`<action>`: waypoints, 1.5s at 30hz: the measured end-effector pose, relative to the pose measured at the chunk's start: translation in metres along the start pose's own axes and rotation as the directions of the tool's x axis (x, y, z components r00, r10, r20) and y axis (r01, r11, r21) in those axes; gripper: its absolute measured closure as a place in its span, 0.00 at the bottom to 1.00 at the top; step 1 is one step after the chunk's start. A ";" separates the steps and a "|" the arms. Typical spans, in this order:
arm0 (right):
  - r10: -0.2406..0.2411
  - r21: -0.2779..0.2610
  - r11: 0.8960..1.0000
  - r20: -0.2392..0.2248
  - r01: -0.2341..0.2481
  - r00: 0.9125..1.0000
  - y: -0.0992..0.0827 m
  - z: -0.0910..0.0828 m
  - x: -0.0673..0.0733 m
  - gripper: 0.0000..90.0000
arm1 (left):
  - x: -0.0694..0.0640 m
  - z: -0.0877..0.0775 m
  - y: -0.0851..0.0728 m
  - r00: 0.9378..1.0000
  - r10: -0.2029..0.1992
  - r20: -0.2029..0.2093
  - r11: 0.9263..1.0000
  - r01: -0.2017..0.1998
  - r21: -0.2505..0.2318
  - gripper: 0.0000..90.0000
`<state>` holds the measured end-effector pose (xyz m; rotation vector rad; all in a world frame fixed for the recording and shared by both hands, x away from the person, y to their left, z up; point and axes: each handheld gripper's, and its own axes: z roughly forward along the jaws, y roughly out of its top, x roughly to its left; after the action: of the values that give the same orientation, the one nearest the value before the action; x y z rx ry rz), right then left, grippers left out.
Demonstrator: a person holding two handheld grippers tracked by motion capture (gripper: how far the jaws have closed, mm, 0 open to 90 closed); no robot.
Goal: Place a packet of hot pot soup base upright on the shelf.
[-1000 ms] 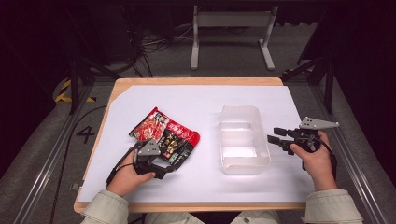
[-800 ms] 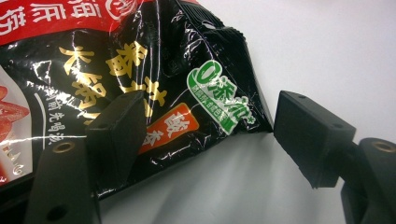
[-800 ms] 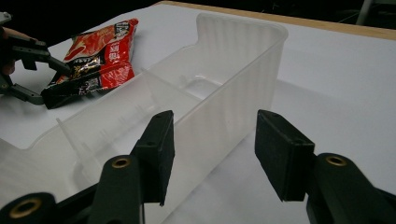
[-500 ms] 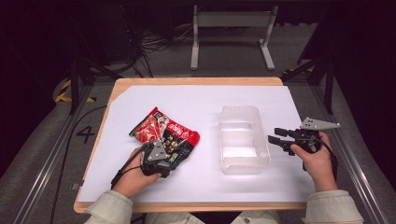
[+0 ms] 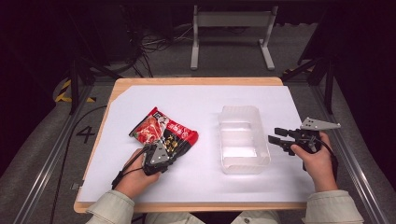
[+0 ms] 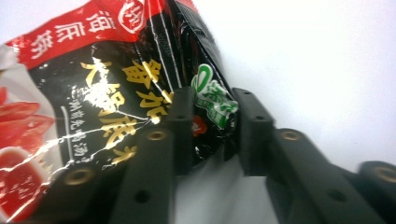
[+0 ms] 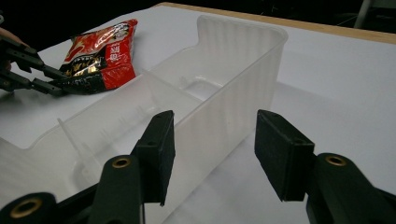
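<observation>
my left gripper (image 6: 210, 135) pinches the near corner of the red and black food packet (image 5: 163, 134), which lies flat on the white table (image 5: 196, 100). my right gripper (image 7: 212, 149) waits spread beside the clear bin (image 5: 243, 140). i should squeeze firmly and lift slowly so the slick foil doesn't slip.

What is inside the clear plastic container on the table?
The clear plastic container looks empty: through it only its own thin divider walls and the white table cover show. The floor close behind its near wall is not clearly visible.
</observation>
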<state>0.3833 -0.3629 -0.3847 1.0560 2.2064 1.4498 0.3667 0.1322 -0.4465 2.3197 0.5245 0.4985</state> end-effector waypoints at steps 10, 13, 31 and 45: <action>-0.003 0.001 1.000 0.001 0.003 1.000 0.000 0.000 0.000 0.54 | 0.005 -0.007 0.005 0.997 -0.082 0.005 0.997 0.082 -0.016 0.95; -0.005 0.000 1.000 0.002 0.005 1.000 0.000 -0.001 0.000 0.55 | 0.008 -0.014 0.009 0.996 -0.092 0.003 0.995 0.092 -0.030 0.95; -0.009 -0.003 1.000 0.006 0.009 1.000 0.002 0.001 0.002 0.55 | 0.040 -0.069 0.037 0.984 -0.163 -0.075 0.976 0.149 -0.161 0.96; -0.015 -0.028 0.999 0.007 0.015 1.000 0.004 -0.004 0.002 0.55 | 0.049 -0.093 0.051 0.978 -0.184 -0.096 0.968 0.162 -0.194 0.98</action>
<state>0.3813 -0.3630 -0.3788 1.0312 2.1787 1.4645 0.3744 0.1731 -0.3369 2.0558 0.6988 0.5721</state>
